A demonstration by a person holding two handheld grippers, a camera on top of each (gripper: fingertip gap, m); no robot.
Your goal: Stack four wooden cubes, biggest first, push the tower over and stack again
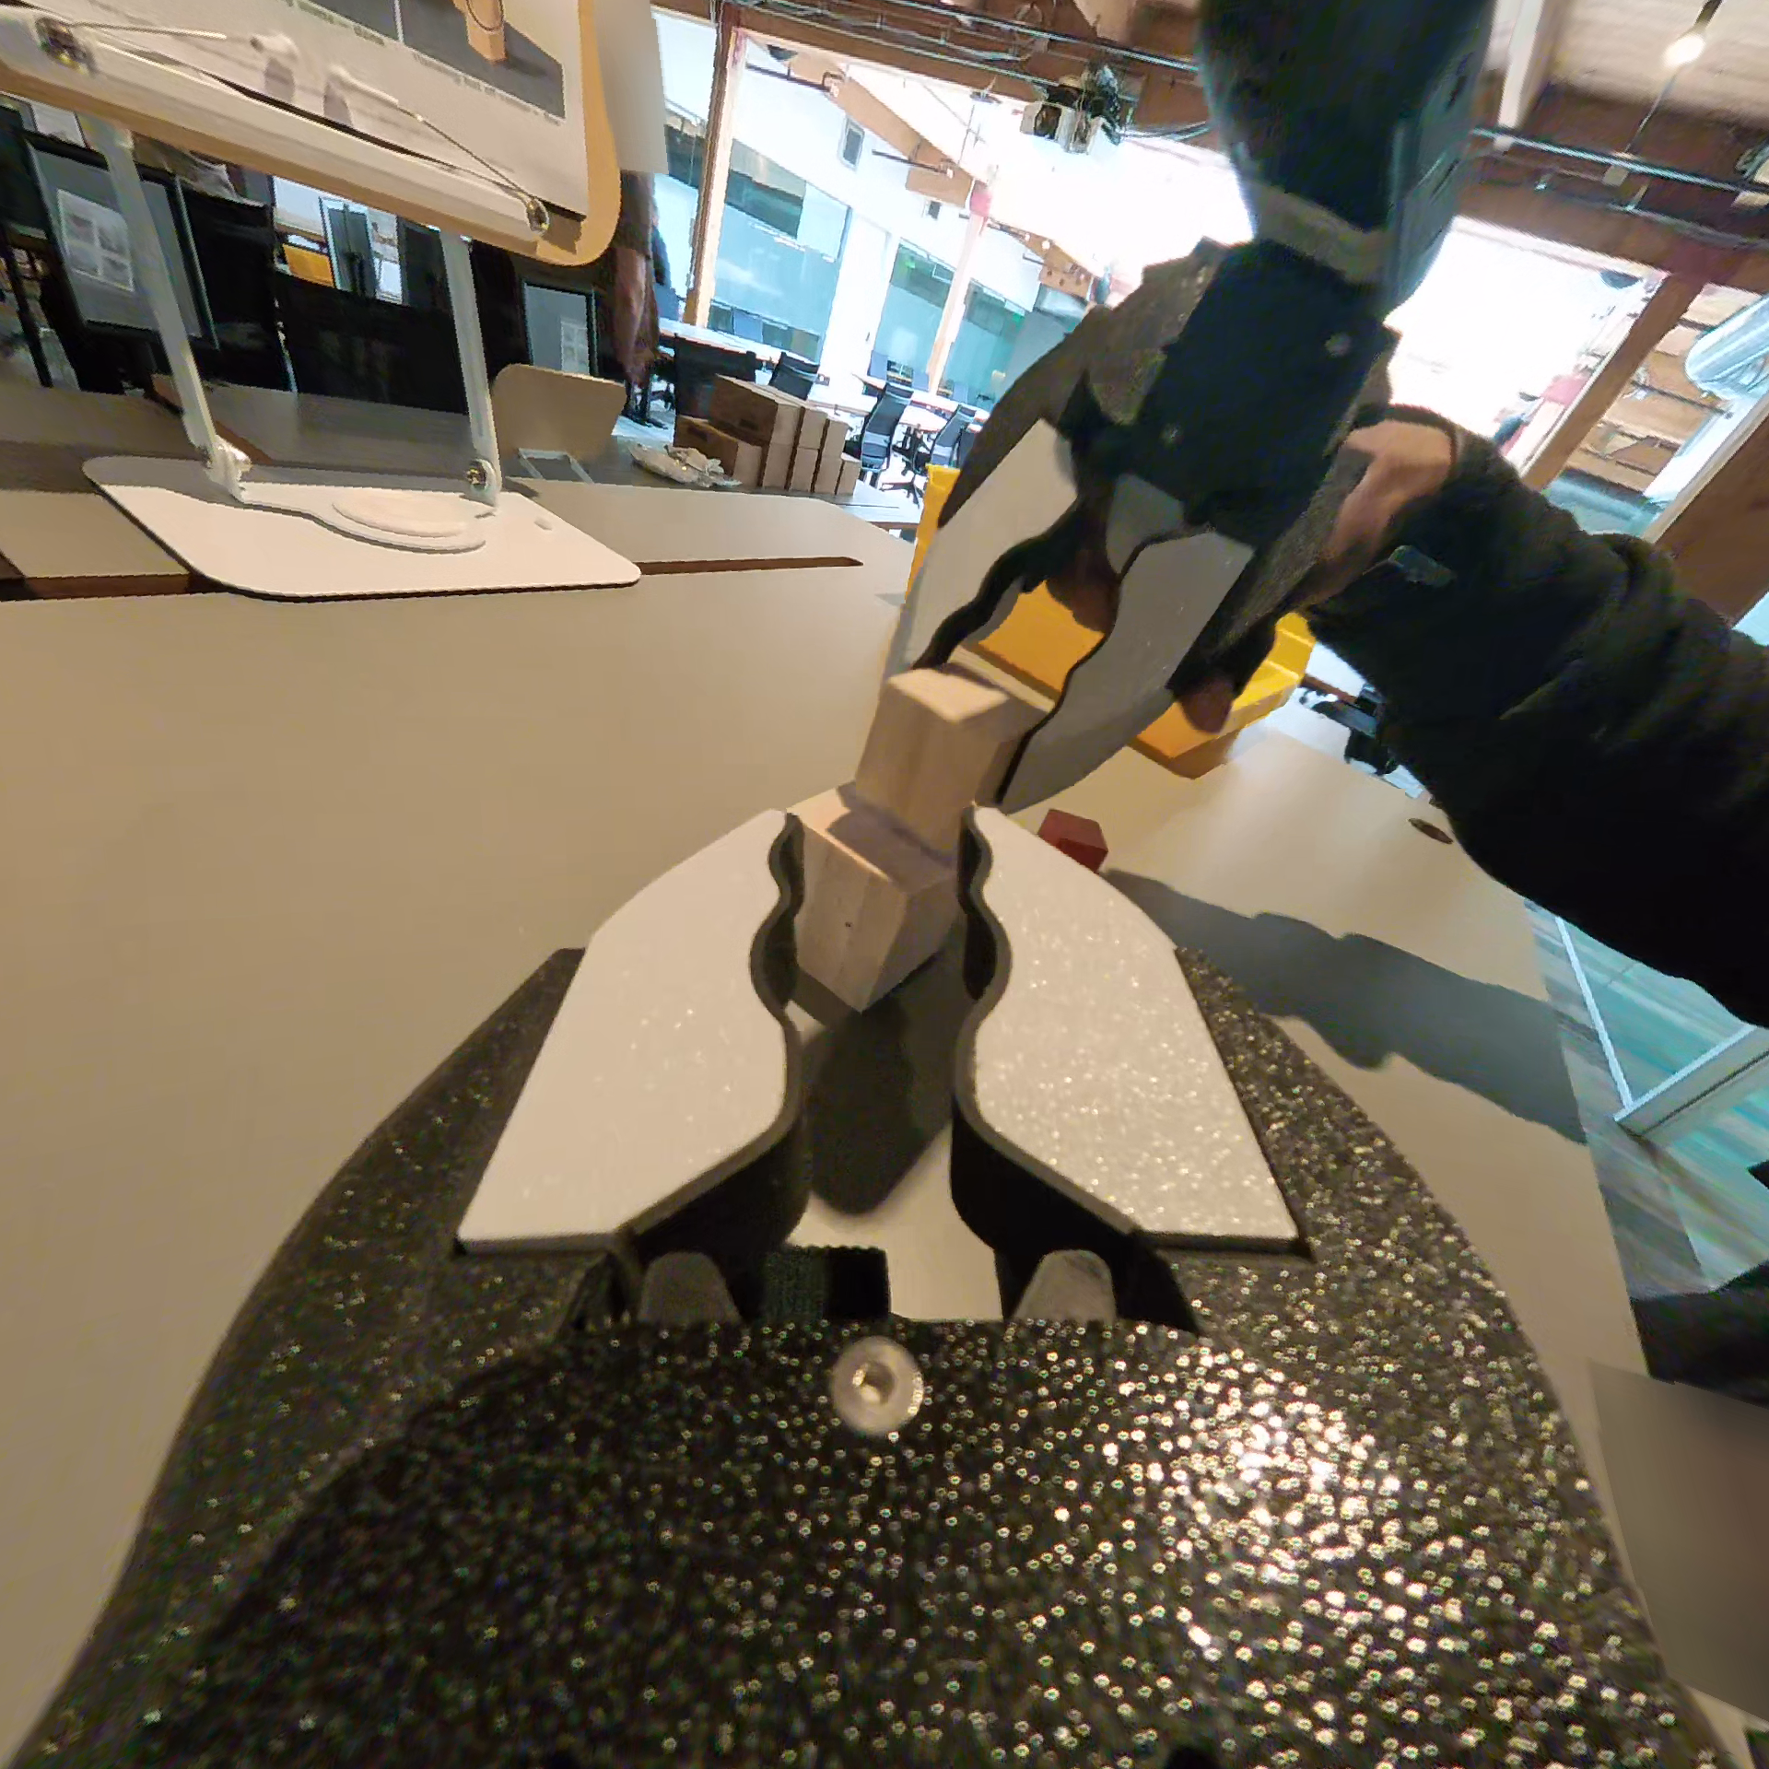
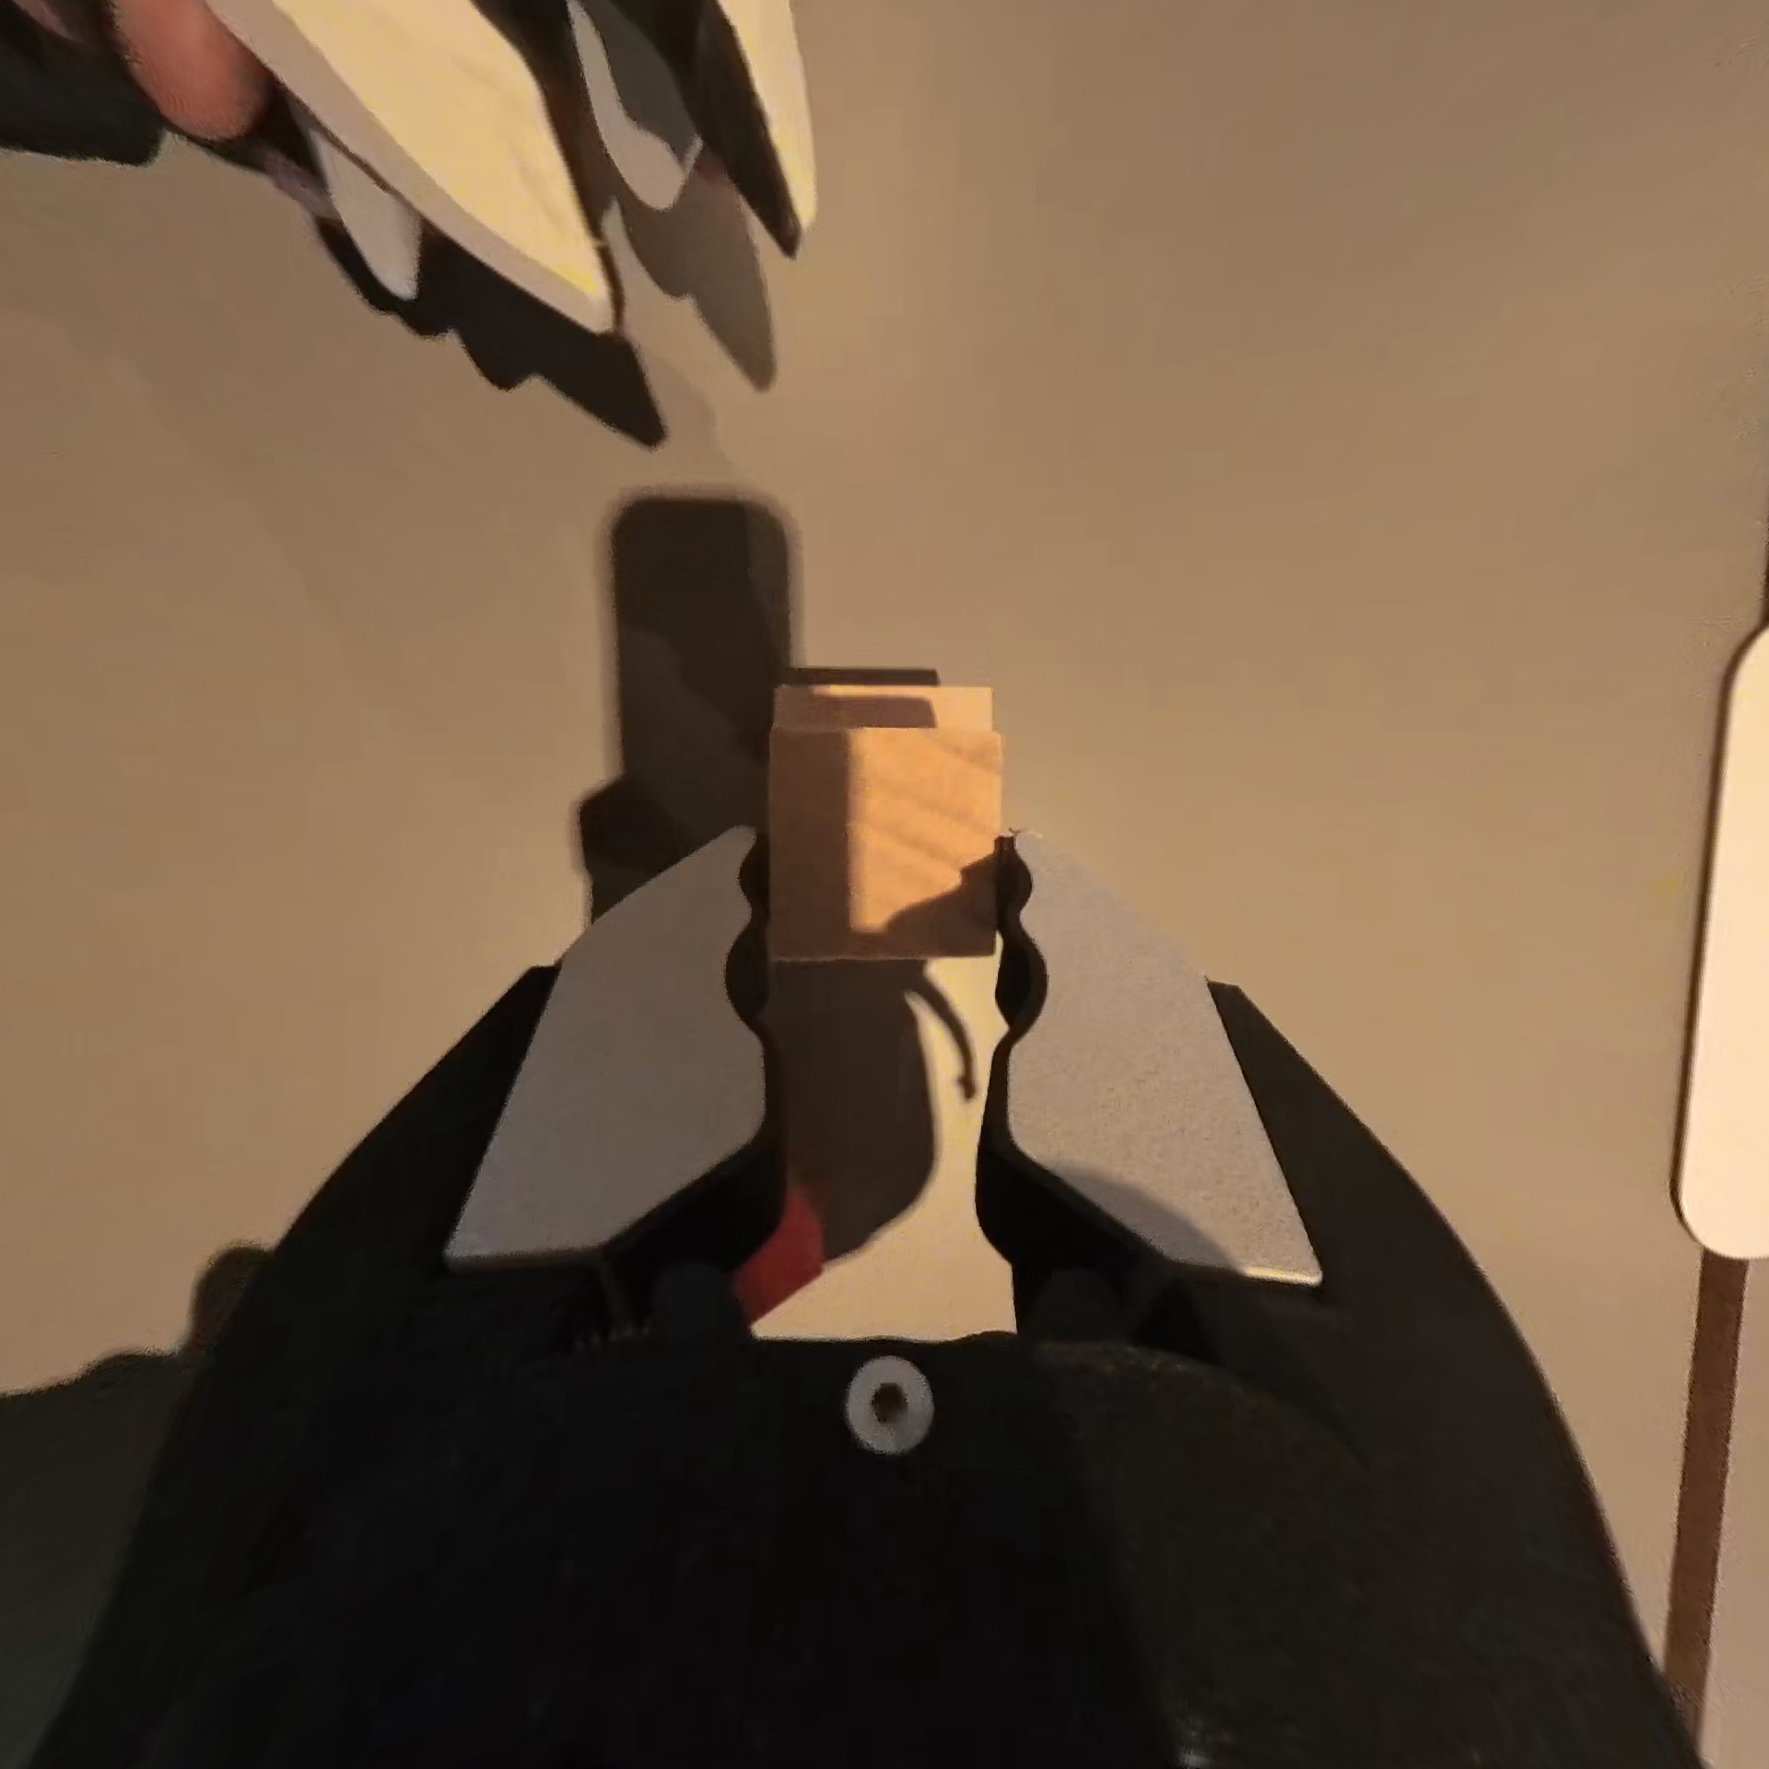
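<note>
A pale wooden cube (image 1: 862,919) stands on the grey table (image 1: 383,862), and a smaller wooden cube (image 1: 929,756) sits on top of it. My right gripper (image 1: 962,732) comes down from the upper right and is shut on that top cube (image 2: 885,842). The edges of the stack below (image 2: 881,713) show past the cube. My left gripper (image 1: 876,862) is open and empty, its tips just short of the bottom cube. It appears blurred at the top left of the right wrist view (image 2: 704,287), apart from the stack. A red cube (image 1: 1072,838) lies behind the stack (image 2: 780,1254).
A white stand (image 1: 364,536) with a tilted board is at the back left; its base edge shows in the right wrist view (image 2: 1723,957). A yellow bin (image 1: 1043,632) sits beyond the table. A dark sleeve and hand (image 1: 1532,689) hold the right gripper. Tip to tip, the grippers are about 9 cm apart.
</note>
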